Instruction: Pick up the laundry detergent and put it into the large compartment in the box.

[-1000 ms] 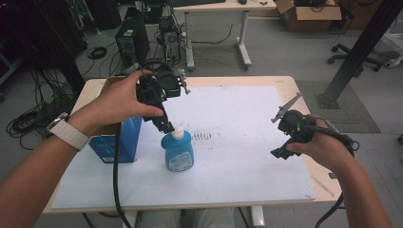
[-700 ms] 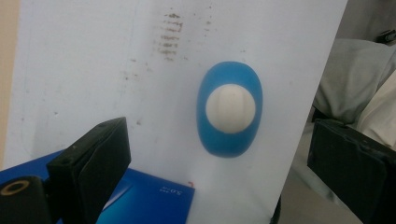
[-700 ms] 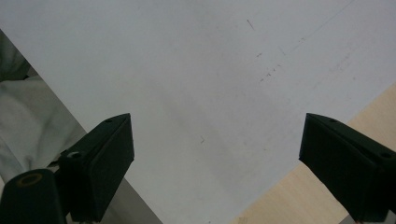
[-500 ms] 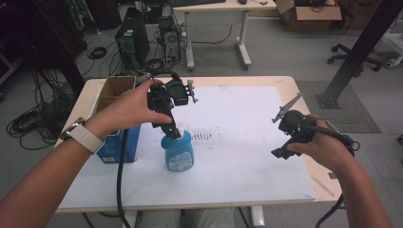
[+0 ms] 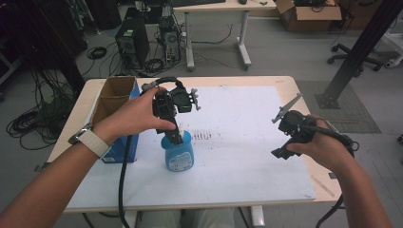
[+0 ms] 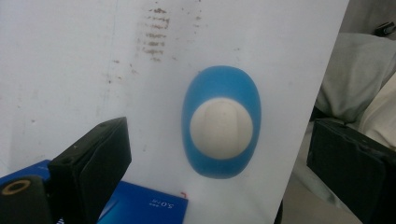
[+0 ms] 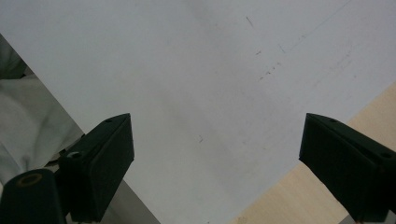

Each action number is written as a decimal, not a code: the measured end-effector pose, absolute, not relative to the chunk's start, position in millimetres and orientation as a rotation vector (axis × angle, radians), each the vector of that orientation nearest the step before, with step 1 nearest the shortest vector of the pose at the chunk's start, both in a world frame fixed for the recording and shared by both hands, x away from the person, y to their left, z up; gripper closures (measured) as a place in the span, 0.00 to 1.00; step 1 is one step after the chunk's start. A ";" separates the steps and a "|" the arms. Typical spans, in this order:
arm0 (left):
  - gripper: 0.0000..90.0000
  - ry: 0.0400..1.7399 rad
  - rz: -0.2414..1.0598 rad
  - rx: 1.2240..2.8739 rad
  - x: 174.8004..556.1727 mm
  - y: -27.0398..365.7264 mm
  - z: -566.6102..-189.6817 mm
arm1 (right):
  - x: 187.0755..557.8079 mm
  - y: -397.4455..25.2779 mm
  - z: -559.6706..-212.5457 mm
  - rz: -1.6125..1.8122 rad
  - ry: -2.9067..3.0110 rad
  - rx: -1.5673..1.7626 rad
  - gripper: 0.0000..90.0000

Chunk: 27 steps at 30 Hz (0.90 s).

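Blue bottle (image 6: 221,122), seen from straight above: oval blue body, round white cap at centre, standing on the white sheet (image 6: 70,60) covering the table. Left hand-held gripper (image 6: 219,168): black jaws wide apart, either side of the bottle, touching nothing. Blue box (image 6: 140,205) at lower left, printed lettering. Brown smudges on the sheet, above the bottle.

Even, soft overhead light keeps the white table sheet (image 5: 247,142) bright and shadows faint, while both gripper views look slightly hazy, their near black jaws blurred.
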<state>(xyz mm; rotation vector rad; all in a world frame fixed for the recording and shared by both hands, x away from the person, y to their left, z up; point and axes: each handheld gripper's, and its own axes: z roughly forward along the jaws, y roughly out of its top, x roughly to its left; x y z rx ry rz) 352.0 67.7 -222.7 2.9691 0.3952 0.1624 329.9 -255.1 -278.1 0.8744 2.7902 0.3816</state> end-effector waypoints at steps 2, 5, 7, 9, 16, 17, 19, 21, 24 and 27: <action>0.07 0.391 0.160 2.969 352.1 66.9 -225.3 | 329.9 -254.9 -278.2 0.380 2.788 0.877 0.11; 0.07 0.389 0.157 2.969 351.9 65.4 -228.8 | 330.0 -254.6 -278.7 0.381 2.789 0.878 0.11; 0.07 0.389 0.158 2.973 351.9 64.4 -231.3 | 330.0 -254.4 -278.6 0.379 2.790 0.877 0.11; 0.07 0.388 0.156 2.975 352.3 64.0 -233.9 | 330.0 -254.2 -278.5 0.380 2.792 0.875 0.11; 0.07 0.391 0.154 2.976 352.7 64.1 -241.5 | 329.6 -254.6 -278.8 0.378 2.790 0.879 0.11; 0.07 0.390 0.152 2.975 352.7 63.9 -242.4 | 329.4 -254.3 -278.9 0.378 2.790 0.887 0.11; 0.07 0.391 0.152 2.978 352.6 63.3 -244.4 | 329.7 -254.3 -279.1 0.378 2.792 0.878 0.11; 0.07 0.390 0.151 2.979 352.6 62.8 -245.8 | 329.7 -253.5 -279.3 0.376 2.791 0.884 0.11; 0.07 0.384 0.142 2.983 352.9 61.9 -249.6 | 329.8 -252.9 -279.7 0.376 2.792 0.885 0.11; 0.07 0.379 0.135 2.989 353.3 61.6 -253.3 | 330.0 -252.7 -279.8 0.375 2.793 0.877 0.11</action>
